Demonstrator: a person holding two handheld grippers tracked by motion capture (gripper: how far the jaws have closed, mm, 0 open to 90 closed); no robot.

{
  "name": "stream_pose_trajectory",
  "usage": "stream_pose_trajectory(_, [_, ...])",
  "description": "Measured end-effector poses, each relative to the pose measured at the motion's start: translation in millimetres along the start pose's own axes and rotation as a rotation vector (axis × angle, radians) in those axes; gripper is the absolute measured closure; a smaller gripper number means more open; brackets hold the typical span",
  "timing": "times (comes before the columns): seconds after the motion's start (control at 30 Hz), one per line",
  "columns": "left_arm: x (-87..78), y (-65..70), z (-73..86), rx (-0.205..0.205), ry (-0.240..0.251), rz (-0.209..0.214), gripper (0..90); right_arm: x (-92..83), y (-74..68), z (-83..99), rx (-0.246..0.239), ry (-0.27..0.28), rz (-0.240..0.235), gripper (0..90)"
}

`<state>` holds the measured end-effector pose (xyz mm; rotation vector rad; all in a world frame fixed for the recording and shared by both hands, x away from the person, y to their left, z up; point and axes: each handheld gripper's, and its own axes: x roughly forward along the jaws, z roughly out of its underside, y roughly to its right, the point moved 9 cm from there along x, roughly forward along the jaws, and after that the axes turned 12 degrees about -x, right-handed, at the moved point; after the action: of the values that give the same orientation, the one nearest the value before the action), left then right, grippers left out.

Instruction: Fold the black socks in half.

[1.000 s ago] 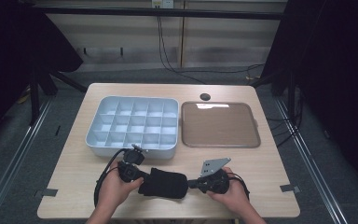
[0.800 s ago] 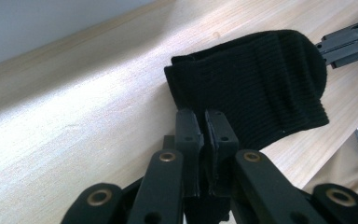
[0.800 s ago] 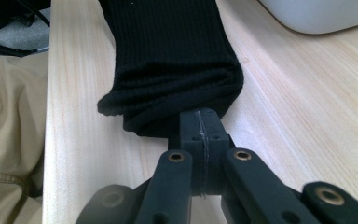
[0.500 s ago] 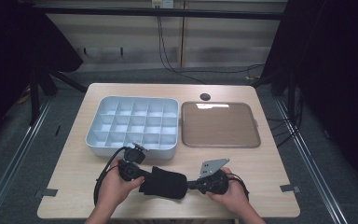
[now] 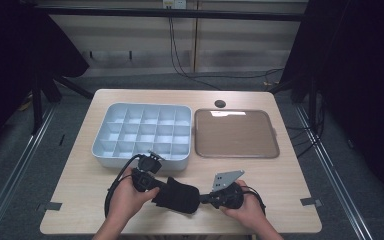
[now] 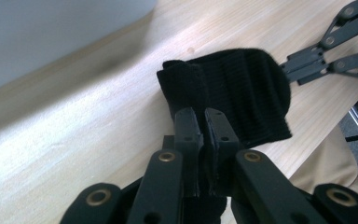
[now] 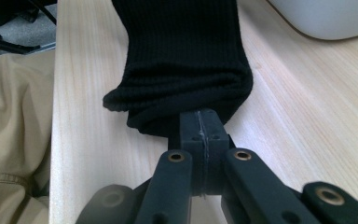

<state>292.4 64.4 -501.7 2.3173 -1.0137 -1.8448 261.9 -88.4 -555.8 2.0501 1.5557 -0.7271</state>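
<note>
**Black handheld grippers, bare forearms, khaki trousers**

The left gripper [image 5: 152, 186] and right gripper [image 5: 205, 198] are matte black, each with two flat-faced jaws on linked bars pinned by brass-coloured rivets. A black cable [image 5: 112, 186] loops from the left one. A grey three-cornered plate [image 5: 226, 179] tops the right. The person wears khaki trousers [image 7: 9, 140].

Black ribbed sock [image 5: 176, 195]; pale blue-grey compartment tray [image 5: 141, 134]; brown flat tray [image 5: 235, 133]; light wood table [image 5: 290, 176]

Wooden table [image 5: 300, 175], grey floor [image 5: 40, 150], dark curtains [image 5: 360, 75].
</note>
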Motion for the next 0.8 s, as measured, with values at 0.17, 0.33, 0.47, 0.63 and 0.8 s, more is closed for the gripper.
stream_pose_trajectory(0.17, [0.2, 4.0, -0.9, 0.013, -0.008, 0.003, 84.9, 1.0, -0.9, -1.9, 0.002, -0.001, -0.001, 90.0])
stream_pose_trajectory(0.33, [-0.1, 5.0, -1.2, 0.018, -0.01, 0.0, 84.9, 3.2, -1.5, -3.6, -0.003, 0.002, -0.01, 90.0])
stream_pose_trajectory(0.47, [-2.1, 5.1, -1.9, 0.013, -0.004, 0.002, 84.9, 6.1, -1.9, -5.8, -0.008, -0.003, -0.015, 90.0])
stream_pose_trajectory(0.63, [-1.9, 6.4, -0.7, 0.008, -0.007, 0.002, 84.9, 9.6, -1.2, -8.8, -0.014, 0.0, -0.024, 90.0])
stream_pose_trajectory(0.8, [-1.4, 9.0, -0.8, 0.016, -0.011, 0.003, 84.9, 11.9, -0.5, -11.3, -0.022, 0.003, -0.026, 90.0])
